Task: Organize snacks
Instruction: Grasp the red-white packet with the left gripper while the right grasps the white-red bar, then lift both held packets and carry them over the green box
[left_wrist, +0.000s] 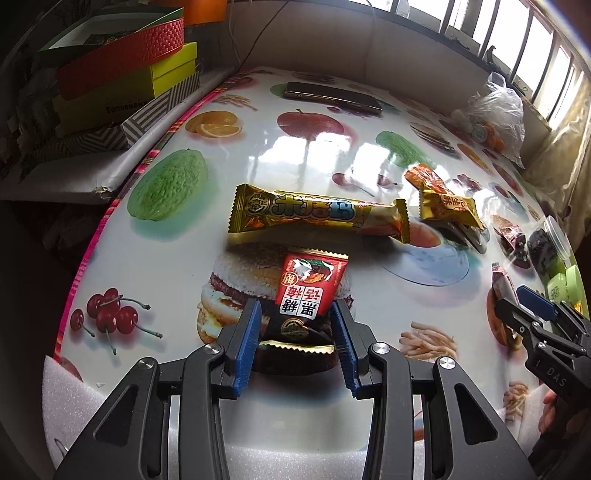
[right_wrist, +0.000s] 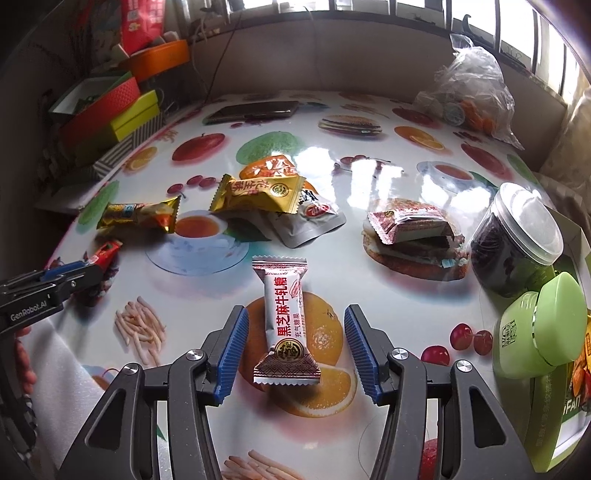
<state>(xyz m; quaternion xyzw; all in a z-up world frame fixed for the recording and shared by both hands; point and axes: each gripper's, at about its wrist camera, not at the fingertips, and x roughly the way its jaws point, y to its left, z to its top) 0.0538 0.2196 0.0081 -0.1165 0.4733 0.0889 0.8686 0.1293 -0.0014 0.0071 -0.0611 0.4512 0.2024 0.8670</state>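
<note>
My left gripper has its blue pads against both sides of a red snack packet, its far end pointing away over the fruit-print table. A long gold snack bar lies just beyond it. My right gripper is open, its fingers on either side of a white-and-red nougat candy lying on the table, not touching it. The left gripper shows at the left edge of the right wrist view with the red packet.
A yellow packet, an orange one and a grey pouch are piled mid-table. A patterned packet, dark jar and green tub stand right. A phone, plastic bag and stacked boxes lie beyond.
</note>
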